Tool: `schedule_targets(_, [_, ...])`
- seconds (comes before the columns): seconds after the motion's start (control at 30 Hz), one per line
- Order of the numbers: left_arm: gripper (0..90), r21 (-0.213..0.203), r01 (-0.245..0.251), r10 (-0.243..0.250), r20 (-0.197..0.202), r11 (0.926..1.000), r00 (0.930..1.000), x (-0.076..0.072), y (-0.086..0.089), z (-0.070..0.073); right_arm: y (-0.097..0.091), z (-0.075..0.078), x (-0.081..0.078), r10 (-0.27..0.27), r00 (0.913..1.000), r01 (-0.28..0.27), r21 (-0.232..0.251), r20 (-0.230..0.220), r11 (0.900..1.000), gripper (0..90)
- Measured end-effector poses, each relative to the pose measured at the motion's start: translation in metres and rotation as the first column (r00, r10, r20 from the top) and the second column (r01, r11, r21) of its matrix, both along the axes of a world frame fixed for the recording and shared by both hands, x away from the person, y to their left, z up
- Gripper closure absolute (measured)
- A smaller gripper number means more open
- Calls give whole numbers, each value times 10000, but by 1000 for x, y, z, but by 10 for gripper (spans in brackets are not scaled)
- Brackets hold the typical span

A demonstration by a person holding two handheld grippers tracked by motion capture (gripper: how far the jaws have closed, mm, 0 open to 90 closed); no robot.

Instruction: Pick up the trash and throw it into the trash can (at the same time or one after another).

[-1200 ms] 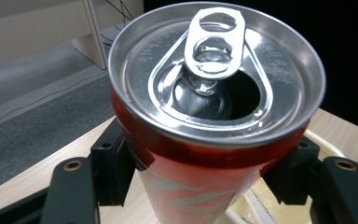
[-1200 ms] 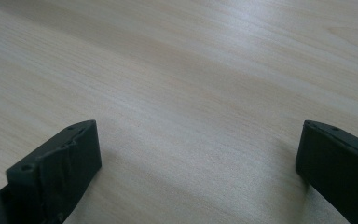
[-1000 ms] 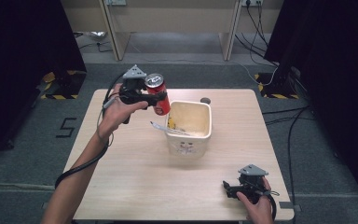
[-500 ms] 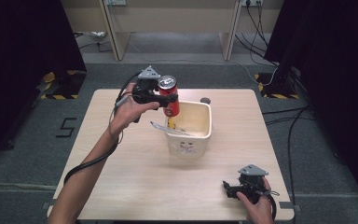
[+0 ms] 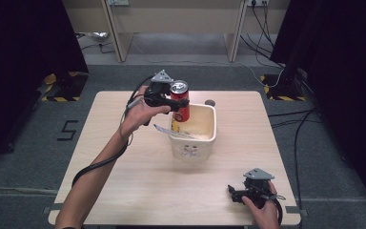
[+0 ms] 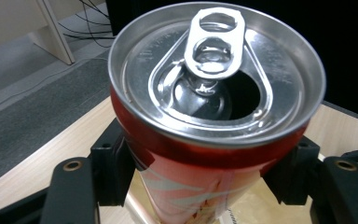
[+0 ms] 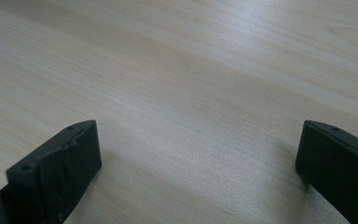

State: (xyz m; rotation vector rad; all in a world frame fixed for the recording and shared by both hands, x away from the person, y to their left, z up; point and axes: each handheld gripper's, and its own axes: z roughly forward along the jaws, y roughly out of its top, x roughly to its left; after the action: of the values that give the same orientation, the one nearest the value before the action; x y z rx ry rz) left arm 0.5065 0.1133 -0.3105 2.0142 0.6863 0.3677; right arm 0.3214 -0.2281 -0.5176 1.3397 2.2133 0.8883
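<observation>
A: What is the left gripper [image 5: 180, 102] doing?

B: Its jaws are standing fairly wide and pressing on both sides of a red drink can [image 5: 180, 100]. In the left gripper view the can [image 6: 214, 121] is sitting upright between the two black jaws, its silver top with the pull tab facing the camera and its mouth lying open.

A: Where is the can sitting relative to those jaws?

B: Right between them, gripped around its upper body, with its top rising above the jaws and its red body hanging below them. It is hanging off the desk [image 5: 124, 157], over the near left rim of a cream plastic tub [image 5: 205, 140]. The can's lower end is dipping to about the level of the tub's rim; whether it is touching the rim I cannot tell.

A: Anything else near those jaws?

B: A clear wrapper or strip [image 5: 169, 131] is lying across the tub's left edge, just below the can. What it is exactly is too small to tell.

A: And the right gripper [image 5: 233, 193]?

B: It is resting low at the near right corner of the desk, well apart from the tub. In the right gripper view its jaws are standing wide apart, holding nothing, with bare wood [image 7: 191, 93] lying between them.
</observation>
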Motion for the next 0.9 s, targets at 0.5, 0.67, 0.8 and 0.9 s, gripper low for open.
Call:
schedule_targets(0.5, [342, 230, 114, -108, -240, 9997, 9997, 7, -9, -10, 0, 0, 0, 26, 10000, -26, 10, -1, 10000, 3])
schedule_targets(0.67, [340, 302, 122, -110, -400, 9995, 9991, 9, -10, -15, 0, 0, 0, 32, 10000, -32, 9, 0, 10000, 3])
schedule_targets(0.8, [340, 342, 144, -126, -524, 9993, 9985, 12, -10, -20, 0, 0, 0, 37, 10000, -37, 27, 9, 10000, 3])
schedule_targets(0.9, [337, 311, 191, -170, -655, 9993, 9977, 14, -11, -25, 0, 0, 0, 40, 10000, -41, 25, 8, 10000, 3])
